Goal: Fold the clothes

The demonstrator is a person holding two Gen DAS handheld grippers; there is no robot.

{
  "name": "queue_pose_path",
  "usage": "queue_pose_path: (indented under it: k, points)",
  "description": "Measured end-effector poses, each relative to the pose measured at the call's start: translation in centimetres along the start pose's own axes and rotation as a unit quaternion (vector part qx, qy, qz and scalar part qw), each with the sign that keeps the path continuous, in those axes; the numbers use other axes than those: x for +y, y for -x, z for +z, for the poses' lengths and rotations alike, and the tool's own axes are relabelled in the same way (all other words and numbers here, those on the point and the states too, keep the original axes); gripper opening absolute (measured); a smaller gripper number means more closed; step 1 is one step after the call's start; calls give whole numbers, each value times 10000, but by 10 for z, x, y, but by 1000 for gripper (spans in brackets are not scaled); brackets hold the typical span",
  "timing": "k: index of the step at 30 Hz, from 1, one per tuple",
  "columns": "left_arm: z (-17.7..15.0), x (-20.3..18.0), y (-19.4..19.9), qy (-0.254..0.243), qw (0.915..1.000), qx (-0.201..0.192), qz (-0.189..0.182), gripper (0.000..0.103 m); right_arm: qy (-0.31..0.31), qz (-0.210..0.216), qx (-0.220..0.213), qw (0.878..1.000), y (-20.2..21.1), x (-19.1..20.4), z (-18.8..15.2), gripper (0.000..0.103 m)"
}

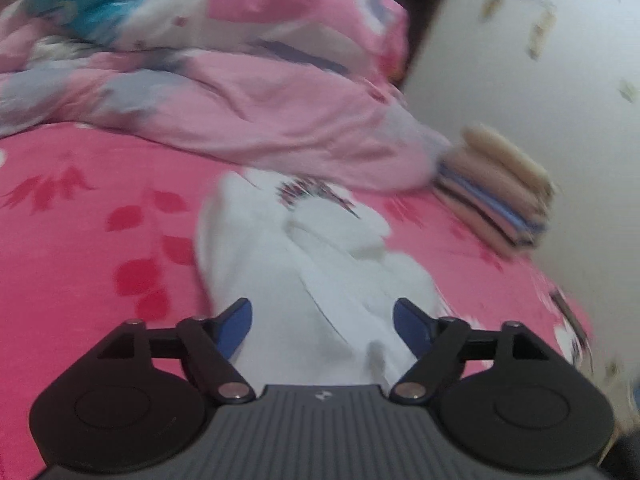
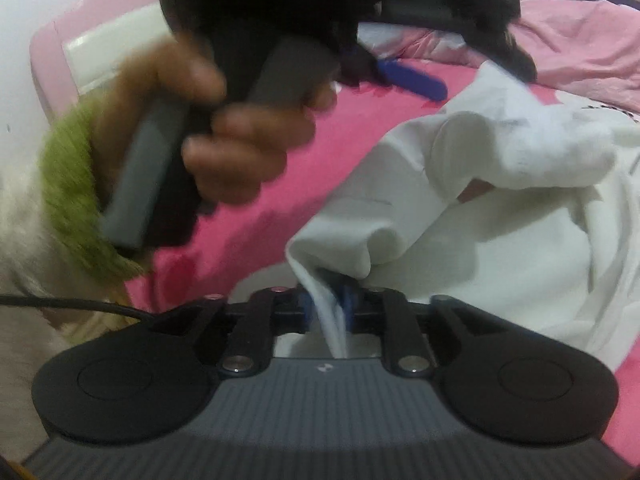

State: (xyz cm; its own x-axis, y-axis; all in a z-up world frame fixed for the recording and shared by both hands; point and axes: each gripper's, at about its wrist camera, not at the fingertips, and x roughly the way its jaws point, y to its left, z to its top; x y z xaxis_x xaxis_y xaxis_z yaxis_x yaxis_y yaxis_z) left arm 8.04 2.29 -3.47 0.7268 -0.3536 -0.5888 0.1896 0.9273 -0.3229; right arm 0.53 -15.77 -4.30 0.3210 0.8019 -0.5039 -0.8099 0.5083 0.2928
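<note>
Left side: the left gripper (image 1: 322, 320) stands with its blue-padded jaws spread wide and nothing between them, poised over the near end of the white garment (image 1: 304, 264). In the right wrist view a hand (image 2: 240, 152) in a green cuff (image 2: 76, 192) carries that same tool above the pink floral bedsheet (image 1: 88, 208).

Centre: the garment lies rumpled on the sheet, bunched into soft ridges with one lobe turned over on itself and a dark printed patch (image 1: 316, 194) at its far end. It is not flat and shows no squared fold.

Handling, as judged: thin, light, limp cloth that will sag and drag; best taken at a hem or corner, pinched through both layers.

Right side: the right gripper (image 2: 328, 304) is clamped on a gathered edge of the garment, cloth passing between its pads. Beyond, a crumpled pink quilt (image 1: 240, 92) and a stack of folded clothes (image 1: 496, 196) near the bed's edge.
</note>
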Motion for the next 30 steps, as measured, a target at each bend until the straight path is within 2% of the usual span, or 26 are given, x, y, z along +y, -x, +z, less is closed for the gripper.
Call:
queue_pose_path:
  k: [1, 2, 6, 7, 8, 9, 11, 13, 15, 17, 19, 21, 22, 24, 26, 29, 30]
  points:
    - [-3, -3, -4, -122, 9999, 102, -34, 81, 24, 19, 39, 10000, 0, 3, -1, 44]
    - [-6, -6, -7, -240, 9995, 195, -44, 81, 48, 38, 78, 10000, 1, 6, -3, 53]
    - [-23, -13, -15, -833, 9952, 368, 353, 79, -486, -262, -358, 9978, 32, -22, -1, 61]
    - [-26, -13, -17, -961, 9937, 378, 447, 69, -632, -344, -479, 9963, 40, -30, 0, 63]
    - [-30, -12, -18, -1088, 9918, 388, 541, 53, -777, -426, -599, 9943, 48, -38, 0, 64]
    - [-32, -9, -18, -1106, 9912, 399, 607, 45, -922, -508, -719, 9918, 57, -46, 1, 64]
    - [-32, 3, -16, -919, 9925, 388, 708, 9, -1211, -672, -958, 9857, 73, -62, 2, 65]
    - [-27, 21, -12, -556, 9945, 294, 832, 9, -1399, -821, -1030, 9814, 76, -77, 2, 65]
    - [-19, 40, -2, -201, 9944, 19, 1039, 8, -1544, -966, -1011, 9781, 72, -91, 5, 66]
    - [-12, 62, 7, 141, 9894, -299, 1414, 8, -1688, -1111, -991, 9743, 68, -105, 7, 67]
    - [-5, 84, 15, 483, 9804, -615, 1808, 8, -1814, -1186, -923, 9719, 53, -115, 11, 70]
    - [-2, 103, 17, 745, 9736, -639, 2063, 10, -1950, -1229, -861, 9693, 42, -129, 19, 77]
    - [-1, 110, 17, 831, 9732, -549, 2070, 14, -2017, -1250, -831, 9679, 37, -136, 22, 81]
    - [-3, 122, 20, 1080, 9737, -373, 1972, 29, -2135, -1317, -735, 9652, 24, -153, 31, 83]
    - [-8, 126, 26, 1232, 9764, -288, 1749, 58, -2221, -1430, -577, 9628, 8, -175, 43, 87]
    - [-16, 127, 36, 1288, 9800, -116, 1512, 70, -2347, -1597, -340, 9582, -16, -208, 60, 98]
    - [-19, 127, 39, 1299, 9810, -55, 1440, 72, -2389, -1653, -260, 9565, -24, -219, 66, 98]
